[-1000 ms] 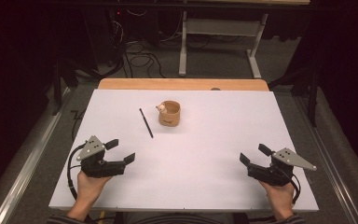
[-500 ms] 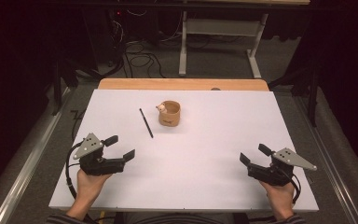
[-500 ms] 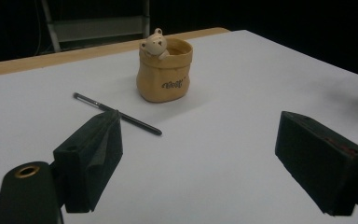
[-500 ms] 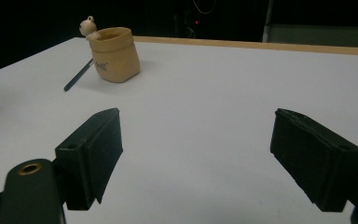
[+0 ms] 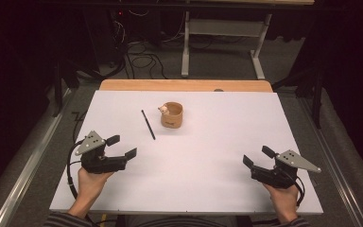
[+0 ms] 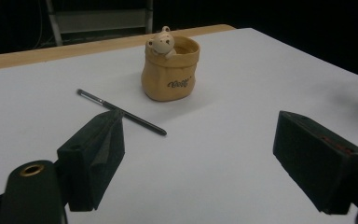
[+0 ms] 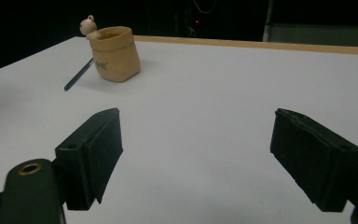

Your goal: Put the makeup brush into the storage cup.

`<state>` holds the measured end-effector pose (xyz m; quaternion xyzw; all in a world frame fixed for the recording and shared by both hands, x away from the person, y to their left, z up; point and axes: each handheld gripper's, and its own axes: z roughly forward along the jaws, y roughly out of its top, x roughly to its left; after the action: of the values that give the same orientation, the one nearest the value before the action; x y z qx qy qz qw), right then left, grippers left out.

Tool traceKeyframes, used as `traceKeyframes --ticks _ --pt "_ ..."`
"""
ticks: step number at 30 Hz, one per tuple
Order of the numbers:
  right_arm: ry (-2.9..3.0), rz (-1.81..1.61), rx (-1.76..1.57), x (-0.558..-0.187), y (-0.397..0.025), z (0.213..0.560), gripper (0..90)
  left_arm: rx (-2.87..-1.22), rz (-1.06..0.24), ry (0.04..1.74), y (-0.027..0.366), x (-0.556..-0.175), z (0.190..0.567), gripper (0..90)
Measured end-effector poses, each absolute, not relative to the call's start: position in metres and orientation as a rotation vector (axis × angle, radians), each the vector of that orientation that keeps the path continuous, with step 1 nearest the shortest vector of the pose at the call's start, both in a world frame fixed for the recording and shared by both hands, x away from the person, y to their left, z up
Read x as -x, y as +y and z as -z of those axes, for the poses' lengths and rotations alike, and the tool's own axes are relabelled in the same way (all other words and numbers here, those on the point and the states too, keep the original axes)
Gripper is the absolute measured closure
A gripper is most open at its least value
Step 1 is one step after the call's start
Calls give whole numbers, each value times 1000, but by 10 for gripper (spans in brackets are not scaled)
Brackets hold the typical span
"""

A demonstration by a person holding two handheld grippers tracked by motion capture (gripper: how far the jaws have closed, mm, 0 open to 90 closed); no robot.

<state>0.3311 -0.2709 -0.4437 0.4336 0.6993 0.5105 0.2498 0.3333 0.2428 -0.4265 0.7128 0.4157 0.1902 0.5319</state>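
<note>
A tan sack-shaped cup (image 5: 172, 115) (image 6: 169, 70) (image 7: 115, 53) with a small bear figure on its rim stands upright on the white table top (image 5: 217, 132), toward the back centre. A thin black pen (image 5: 148, 124) (image 6: 121, 112) (image 7: 78, 74) lies flat just left of the cup. My left gripper (image 5: 121, 147) (image 6: 200, 163) hovers near the front left, open and holding nothing, pointing toward the pen. My right gripper (image 5: 258, 156) (image 7: 198, 158) sits at the front right, open with nothing between its jaws.
A wooden strip (image 5: 184, 85) runs along the table's far edge. Behind it stand a white desk frame (image 5: 222, 33) and loose cables (image 5: 142, 61) on the floor. A metal rail (image 5: 23, 161) lies left of the table.
My left gripper has shifted slightly forward and to the right, toward the pen. The right gripper, cup and pen have stayed put.
</note>
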Motion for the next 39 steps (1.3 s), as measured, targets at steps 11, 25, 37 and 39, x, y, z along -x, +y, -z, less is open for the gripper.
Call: traceKeyframes --ticks 11,25,37,39 --pt "1905 -1391 -1179 -331 -271 444 181 -1688 -475 999 243 -340 423 181" --pt "1921 -1385 -1166 -331 -270 444 189 -1689 -453 993 237 -349 419 191" --pt "1923 -1381 -1168 -331 -270 444 190 -1691 -456 998 236 -359 412 192" --pt "1923 -1381 -1168 -331 -270 444 190 -1690 -455 996 235 -361 410 191"
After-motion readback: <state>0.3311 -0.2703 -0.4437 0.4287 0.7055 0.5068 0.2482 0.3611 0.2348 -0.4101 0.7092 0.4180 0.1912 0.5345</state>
